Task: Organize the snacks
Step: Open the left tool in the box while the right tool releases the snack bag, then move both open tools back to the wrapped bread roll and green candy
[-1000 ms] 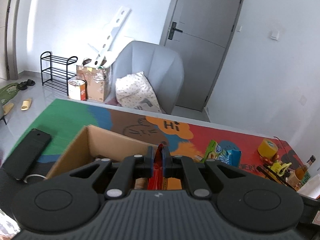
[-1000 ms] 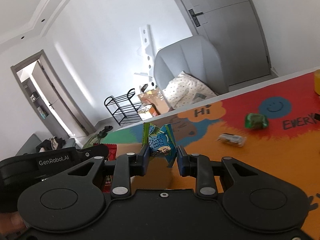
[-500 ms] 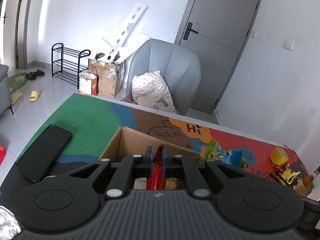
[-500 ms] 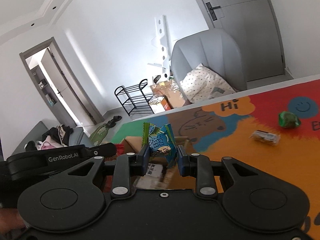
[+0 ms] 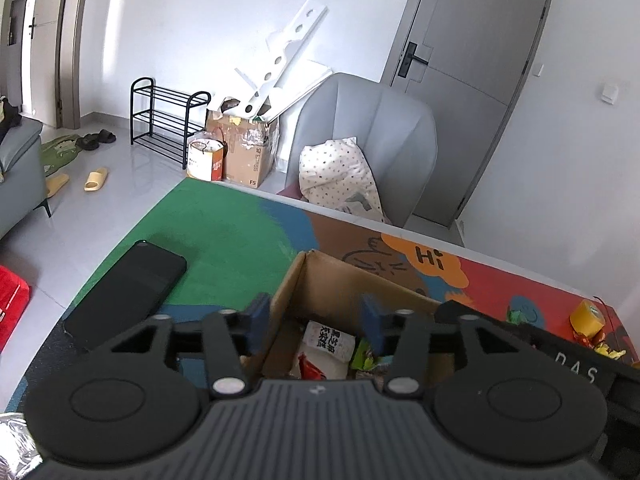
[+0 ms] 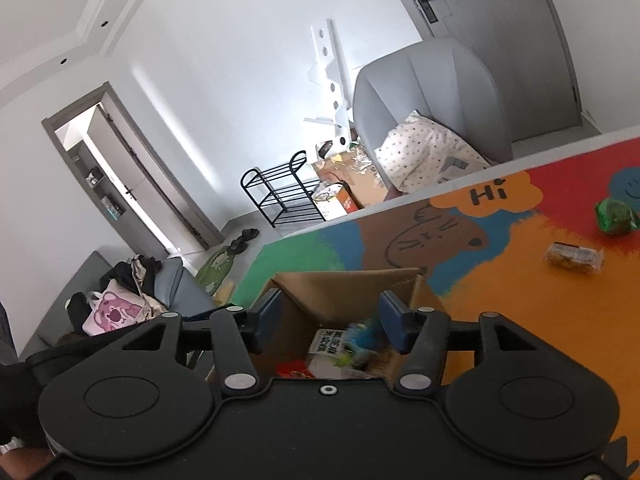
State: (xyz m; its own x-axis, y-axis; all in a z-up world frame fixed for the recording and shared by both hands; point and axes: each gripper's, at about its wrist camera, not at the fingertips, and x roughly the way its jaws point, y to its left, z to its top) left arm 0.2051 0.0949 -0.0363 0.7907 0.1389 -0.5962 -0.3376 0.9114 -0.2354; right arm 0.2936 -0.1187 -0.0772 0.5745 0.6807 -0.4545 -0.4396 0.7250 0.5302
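An open cardboard box (image 5: 340, 286) (image 6: 348, 292) stands on the colourful table mat. My left gripper (image 5: 315, 322) hangs over it, jaws opening, nothing between the pads. Below it a red packet (image 5: 310, 366) lies in the box beside a white packet (image 5: 328, 340). My right gripper (image 6: 331, 318) is also over the box with jaws opening. A blue-green packet (image 6: 362, 334), blurred, is free of the pads and down among the snacks in the box. Out on the mat lie a green wrapped snack (image 6: 614, 218) and a clear-wrapped snack (image 6: 574, 258).
A black phone (image 5: 128, 292) lies on the green part of the mat, left of the box. A yellow tape roll (image 5: 588, 316) and small clutter sit at the far right. Behind the table stands a grey armchair (image 5: 372, 140).
Both grippers went from shut to open: the left let go of the red packet, the right let go of the blue-green packet, and both packets dropped into the box. Both hands shifted over the box.
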